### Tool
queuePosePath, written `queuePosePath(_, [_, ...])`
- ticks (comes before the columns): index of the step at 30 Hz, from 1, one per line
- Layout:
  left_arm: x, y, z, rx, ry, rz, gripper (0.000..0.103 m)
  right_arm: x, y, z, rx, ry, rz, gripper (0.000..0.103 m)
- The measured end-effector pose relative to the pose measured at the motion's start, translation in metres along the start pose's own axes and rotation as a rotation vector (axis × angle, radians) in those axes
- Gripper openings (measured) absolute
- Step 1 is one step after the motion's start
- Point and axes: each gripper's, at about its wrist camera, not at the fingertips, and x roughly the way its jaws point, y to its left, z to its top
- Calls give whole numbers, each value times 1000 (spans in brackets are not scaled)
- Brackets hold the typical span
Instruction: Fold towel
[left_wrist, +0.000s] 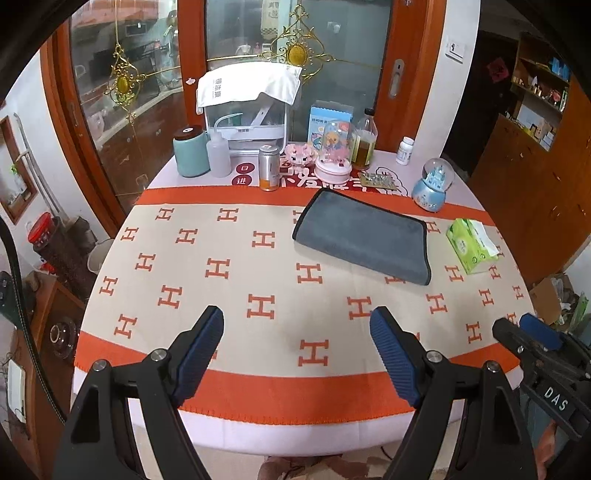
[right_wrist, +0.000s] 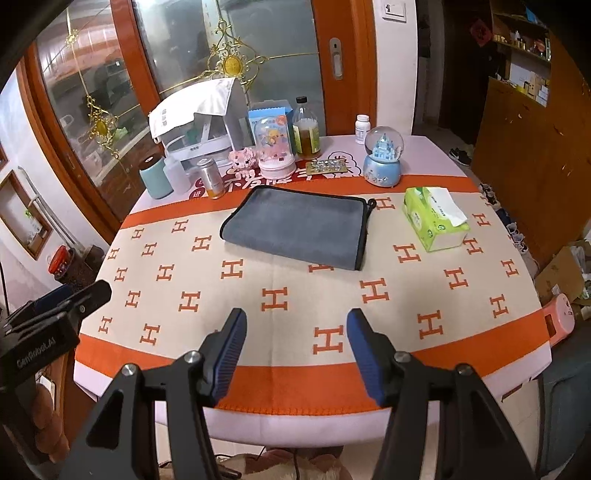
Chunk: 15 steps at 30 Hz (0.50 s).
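Both tools spread wide, holding nothing: left tool (left_wrist: 297, 325) and right tool (right_wrist: 295, 325) hover above the near edge of the tabletop (right_wrist: 295, 306). Gray towel (right_wrist: 299, 225) lies folded flat further back, well apart from both, near the green tissue pack (right_wrist: 436, 221).

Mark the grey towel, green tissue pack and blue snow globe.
grey folded towel with black edging (right_wrist: 299, 225), right wrist view, middle of top face.
green tissue pack (right_wrist: 430, 221), right wrist view, green top left of the tissue.
blue snow globe (left_wrist: 432, 186), left wrist view, between dome and base.
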Motion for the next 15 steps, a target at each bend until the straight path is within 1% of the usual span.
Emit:
queuePosePath(9, [-6,-9,-5,-4,-5,23,81,-6,-2,-1,-30,-30,-48,57])
queuePosePath(15, [-4,-13,-5,-16,4,30,81,-4,-7,3,-23,-29,-57,57])
